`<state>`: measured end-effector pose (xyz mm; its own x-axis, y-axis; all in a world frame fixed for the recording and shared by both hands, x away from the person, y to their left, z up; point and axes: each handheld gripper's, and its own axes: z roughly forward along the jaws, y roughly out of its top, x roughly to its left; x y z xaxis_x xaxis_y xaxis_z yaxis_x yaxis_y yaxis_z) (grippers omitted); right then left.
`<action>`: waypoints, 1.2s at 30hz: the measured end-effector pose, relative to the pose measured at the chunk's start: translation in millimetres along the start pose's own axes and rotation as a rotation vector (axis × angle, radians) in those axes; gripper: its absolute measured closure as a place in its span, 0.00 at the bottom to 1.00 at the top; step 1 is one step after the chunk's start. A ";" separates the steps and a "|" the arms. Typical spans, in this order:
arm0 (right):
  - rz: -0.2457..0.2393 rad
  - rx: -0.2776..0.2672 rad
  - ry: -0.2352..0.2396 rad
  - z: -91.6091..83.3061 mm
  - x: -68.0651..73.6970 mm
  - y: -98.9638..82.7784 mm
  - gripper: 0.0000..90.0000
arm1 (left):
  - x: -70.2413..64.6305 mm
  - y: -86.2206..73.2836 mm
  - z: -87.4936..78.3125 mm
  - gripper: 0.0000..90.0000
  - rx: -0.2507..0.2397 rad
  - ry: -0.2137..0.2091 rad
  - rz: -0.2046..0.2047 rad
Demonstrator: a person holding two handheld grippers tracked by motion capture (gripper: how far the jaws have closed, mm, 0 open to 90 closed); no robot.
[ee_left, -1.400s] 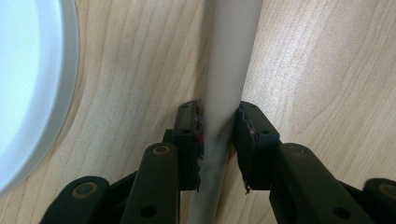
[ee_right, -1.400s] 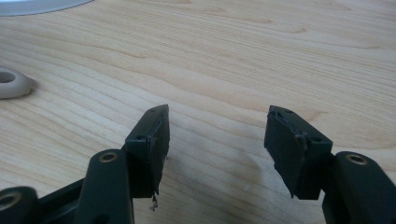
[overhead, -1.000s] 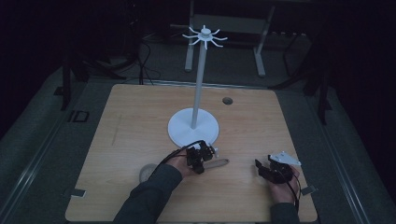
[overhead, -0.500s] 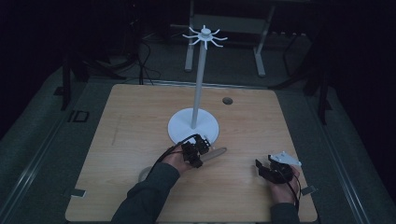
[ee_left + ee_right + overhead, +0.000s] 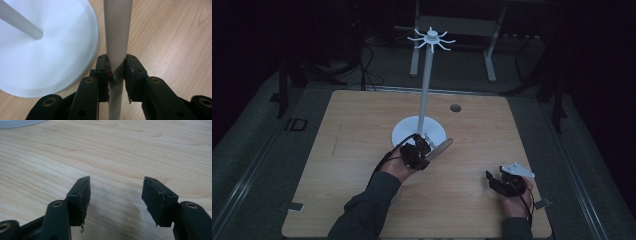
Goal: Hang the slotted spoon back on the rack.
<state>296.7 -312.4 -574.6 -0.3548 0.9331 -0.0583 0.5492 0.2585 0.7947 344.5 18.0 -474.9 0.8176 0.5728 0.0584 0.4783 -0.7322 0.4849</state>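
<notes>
Grip looks sound: your left gripper (image 5: 117, 75) is clamped on the beige handle (image 5: 117, 32), frame centre beside the white stand base (image 5: 50, 50). Judge it light, stiff, smooth; hold mid-shaft. Right gripper (image 5: 116, 195) gapes empty.

1. We see the pale strip (image 5: 117, 37) cut off by the top and bottom edges of the left gripper view.
2. The stand's base (image 5: 50, 50) runs past its left edge.
3. The small dark disc (image 5: 455, 107) on the table (image 5: 337, 150) is too small to identify.

A pale wooden table (image 5: 362, 130) is sitting on dim grey floor (image 5: 592, 165), with metal legs (image 5: 492, 50) standing at twelve o'clock.
</notes>
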 end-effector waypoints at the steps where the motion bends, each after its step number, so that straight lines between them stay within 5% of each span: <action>1: 0.001 0.000 -0.001 0.0 -0.1 0.0 0.44 | 0.7 0.6 -2.0 0.83 -0.010 0.002 -0.004; 21: 0.010 -0.002 0.003 0.0 -0.7 -0.1 0.43 | 7.6 7.9 -39.1 0.83 -0.194 0.091 -0.087; 36: 0.008 -0.003 0.003 -0.1 -0.6 -0.1 0.43 | 10.7 11.3 -61.8 0.83 -0.357 0.200 -0.149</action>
<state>296.8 -313.0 -574.6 -0.3530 0.9343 -0.0503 0.5494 0.2505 0.7971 338.9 38.6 -414.9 0.6525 0.7489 0.1159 0.4171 -0.4826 0.7701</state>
